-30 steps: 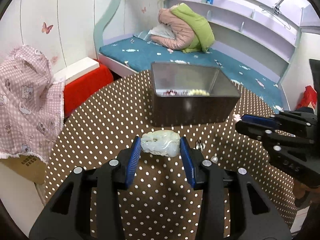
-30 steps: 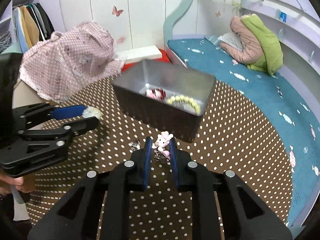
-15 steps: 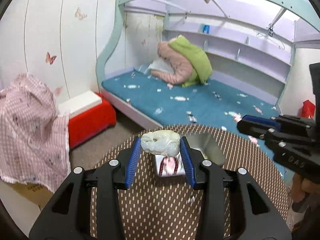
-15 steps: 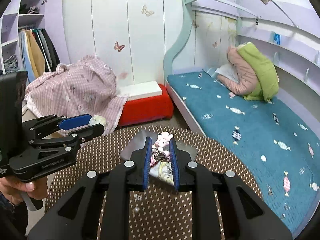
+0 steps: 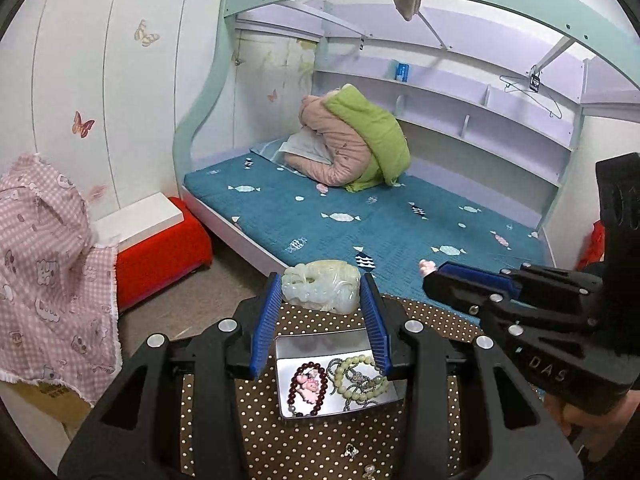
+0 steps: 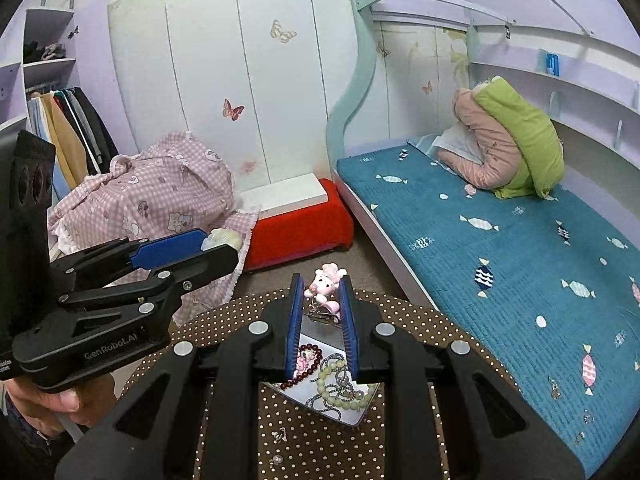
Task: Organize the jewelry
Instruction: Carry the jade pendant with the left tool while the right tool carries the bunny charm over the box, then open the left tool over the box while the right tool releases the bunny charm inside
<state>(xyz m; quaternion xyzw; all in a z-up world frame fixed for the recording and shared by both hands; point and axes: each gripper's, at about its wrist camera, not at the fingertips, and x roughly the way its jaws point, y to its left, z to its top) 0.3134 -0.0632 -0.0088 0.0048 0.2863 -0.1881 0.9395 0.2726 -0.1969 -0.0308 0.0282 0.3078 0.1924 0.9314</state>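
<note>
Lifted clear of the tabletop since a second ago, both grippers loaded.
Left view: left gripper [image 5: 322,312] clamps jade carving [image 5: 320,285] above tin [image 5: 304,344]. Right view: right gripper [image 6: 322,312] pinches pink charm [image 6: 325,285]; best lowered over the tin before releasing.

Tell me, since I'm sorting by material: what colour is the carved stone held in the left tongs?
Pale milky green carved stone, clearest in the left wrist view.
</note>
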